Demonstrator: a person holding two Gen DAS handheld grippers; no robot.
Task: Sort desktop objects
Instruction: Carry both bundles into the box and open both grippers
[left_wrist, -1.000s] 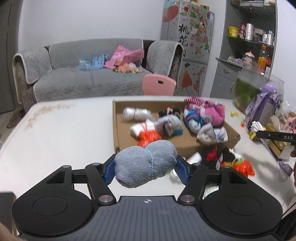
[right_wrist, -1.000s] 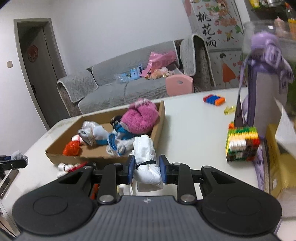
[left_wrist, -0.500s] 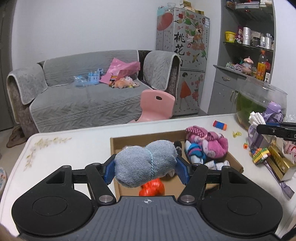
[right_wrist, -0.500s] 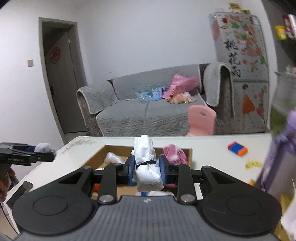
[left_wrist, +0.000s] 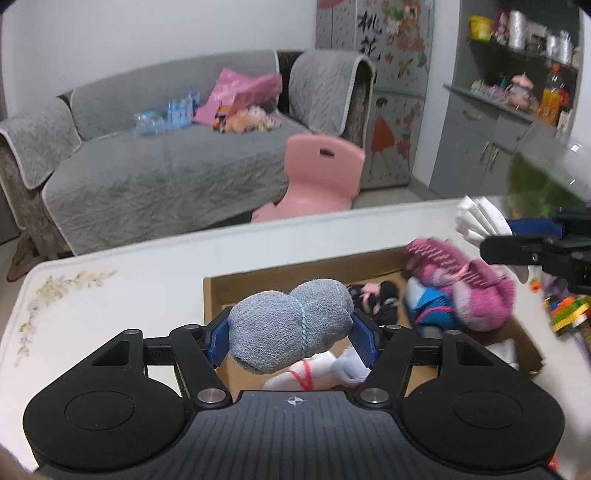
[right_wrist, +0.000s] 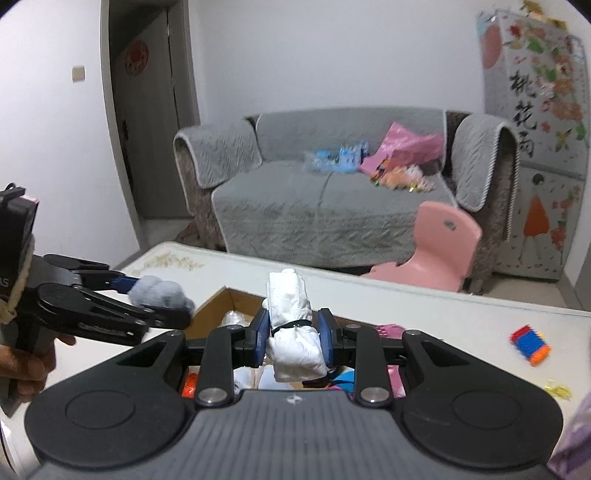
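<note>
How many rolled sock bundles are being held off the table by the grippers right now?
2. A grey sock bundle is clamped in the left gripper, and a white sock bundle in the right gripper, both above the cardboard box. More bundles lie inside it.

- A grey sofa (left_wrist: 159, 162) fills the upper left of the left wrist view.
- A pink bag (left_wrist: 240, 92) and blue toys (left_wrist: 170, 112) lie on its seat.
- A pink child's chair (left_wrist: 317, 173) stands at frame centre, just behind the table edge.
- A decorated fridge (right_wrist: 535, 147) stands at the right edge of the right wrist view.
- A dark door (right_wrist: 147, 122) stands at upper left.
</note>
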